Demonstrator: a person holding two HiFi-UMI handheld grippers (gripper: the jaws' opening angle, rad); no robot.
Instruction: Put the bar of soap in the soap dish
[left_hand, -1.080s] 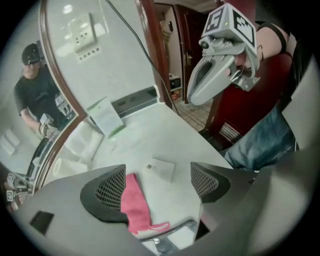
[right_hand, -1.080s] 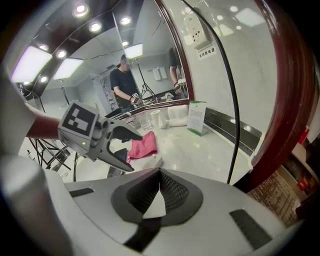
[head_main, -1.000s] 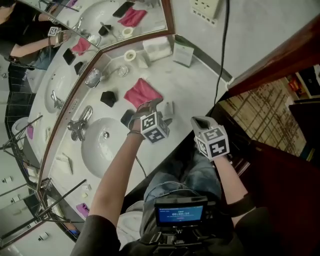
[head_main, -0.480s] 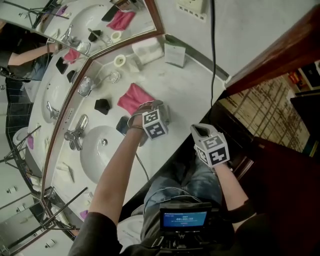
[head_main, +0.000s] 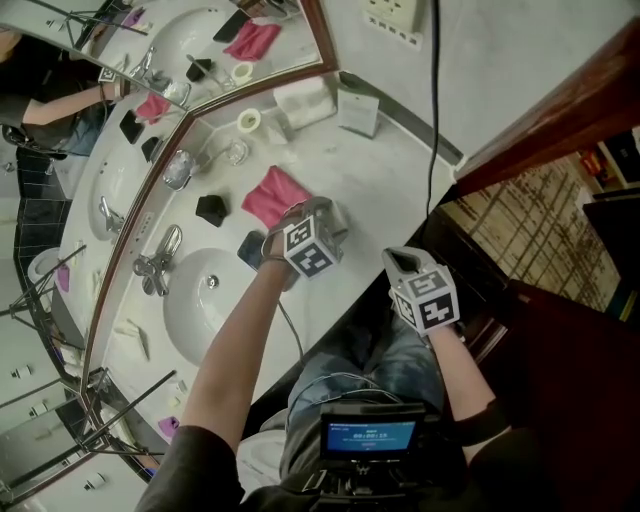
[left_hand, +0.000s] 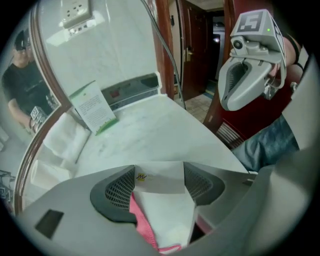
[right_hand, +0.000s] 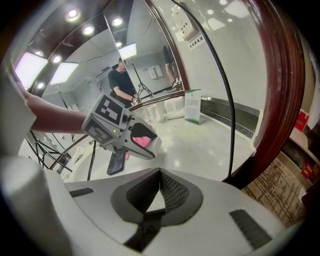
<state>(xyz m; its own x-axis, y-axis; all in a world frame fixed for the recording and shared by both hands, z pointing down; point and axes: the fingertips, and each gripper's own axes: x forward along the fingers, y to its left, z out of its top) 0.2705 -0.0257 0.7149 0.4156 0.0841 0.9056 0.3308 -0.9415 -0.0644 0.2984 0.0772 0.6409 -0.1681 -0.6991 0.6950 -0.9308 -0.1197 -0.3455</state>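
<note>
The white marbled vanity counter (head_main: 375, 175) carries an oval white sink basin (head_main: 190, 315) with a metal drain in its bottom. Up the counter from the basin lies a crumpled pink cloth (head_main: 270, 192). Between basin and cloth sits a flat, dark, rectangular soap dish (head_main: 249, 248); the right gripper view shows its glossy top (right_hand: 116, 161) with the bar not in it.

The white paper-wrapped bar of soap (left_hand: 166, 207), with a small yellow mark on its near end, is over the pink cloth, just beside the dish. It stands between the jaws of the left gripper (left_hand: 159, 174). Those jaws have just been closing, and both ribbed dark pads (left_hand: 120, 189) now lie against the bar's sides, pinching it.

The right gripper (right_hand: 159, 192) hangs off the counter's front edge, apart from the soap, its jaws pressed together on nothing.
</note>
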